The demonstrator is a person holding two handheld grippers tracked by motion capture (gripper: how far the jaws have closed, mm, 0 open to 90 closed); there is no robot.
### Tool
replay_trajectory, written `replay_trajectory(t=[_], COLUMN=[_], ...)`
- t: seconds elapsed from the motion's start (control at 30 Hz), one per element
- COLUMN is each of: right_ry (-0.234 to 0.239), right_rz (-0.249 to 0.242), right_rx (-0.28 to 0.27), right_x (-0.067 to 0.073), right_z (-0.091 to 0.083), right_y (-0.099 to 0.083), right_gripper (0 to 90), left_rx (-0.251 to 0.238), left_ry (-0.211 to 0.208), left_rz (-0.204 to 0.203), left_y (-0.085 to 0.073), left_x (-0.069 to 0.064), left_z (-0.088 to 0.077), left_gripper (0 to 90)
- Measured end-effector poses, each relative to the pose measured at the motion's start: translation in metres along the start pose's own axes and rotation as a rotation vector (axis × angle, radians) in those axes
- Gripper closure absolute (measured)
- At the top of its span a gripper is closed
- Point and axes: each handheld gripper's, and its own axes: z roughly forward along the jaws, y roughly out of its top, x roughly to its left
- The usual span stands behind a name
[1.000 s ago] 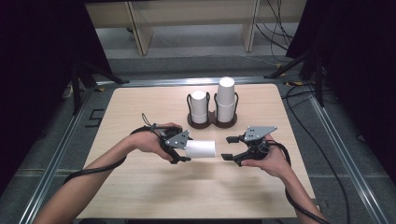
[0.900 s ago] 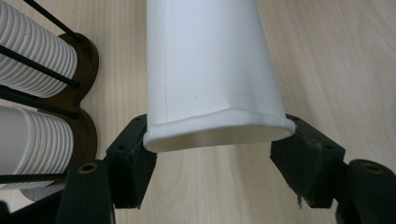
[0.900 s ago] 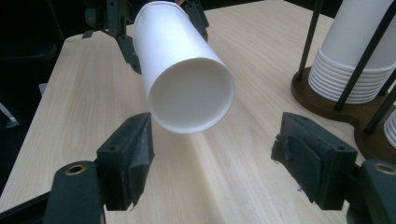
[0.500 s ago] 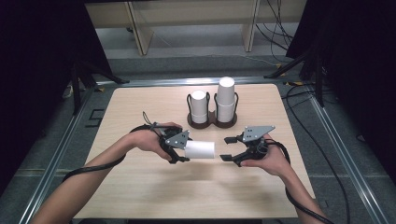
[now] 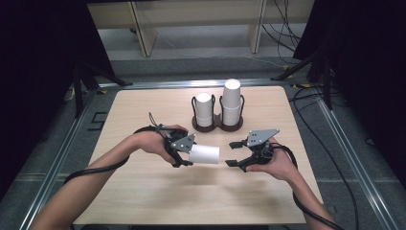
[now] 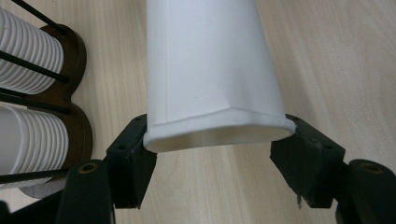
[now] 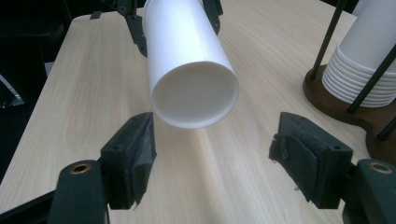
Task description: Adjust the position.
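A light wooden table point(image 5: 143, 201) takes up the middle of the high view, with a person's two forearms entering from the bottom edge. Toward the upper centre of the table stands a dark two-slot cup holder point(image 5: 218, 125) with two stacks of white cups point(image 5: 231, 98), the right stack taller. Below it, just left of centre, the left gripper point(image 5: 184, 154) is clamped on the rim end of a single white paper cup point(image 5: 205, 154), squeezing that rim slightly oval; the cup is held sideways above the table. Right of centre, the right gripper point(image 5: 234, 153) faces the cup's free end, its jaws apart after just closing a little, gripping nothing.
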Motion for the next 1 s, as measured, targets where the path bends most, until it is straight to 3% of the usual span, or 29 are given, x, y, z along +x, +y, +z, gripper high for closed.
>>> replay_trajectory(t=[0.3, 0.63, 1.0], right_ry=[0.004, 0.007, 0.002], right_rz=[0.012, -0.012, -0.014], right_rx=[0.012, 0.015, 0.026], right_x=[0.0007, -0.0007, -0.0003], right_z=[0.0005, 0.002, 0.0029], right_y=[0.0001, 0.0021, 0.0029], right_gripper=[29.3, 29.0, 29.1], left_rx=[0.037, 0.082, 0.125], left_ry=[-0.007, -0.021, -0.026], left_rz=[0.011, 0.034, 0.032], left_y=[0.0028, 0.0079, 0.0094], left_x=[0.0018, 0.0027, 0.0034], left_z=[-0.0001, -0.0002, 0.0001], left_gripper=[31.9, 31.9, 32.2])
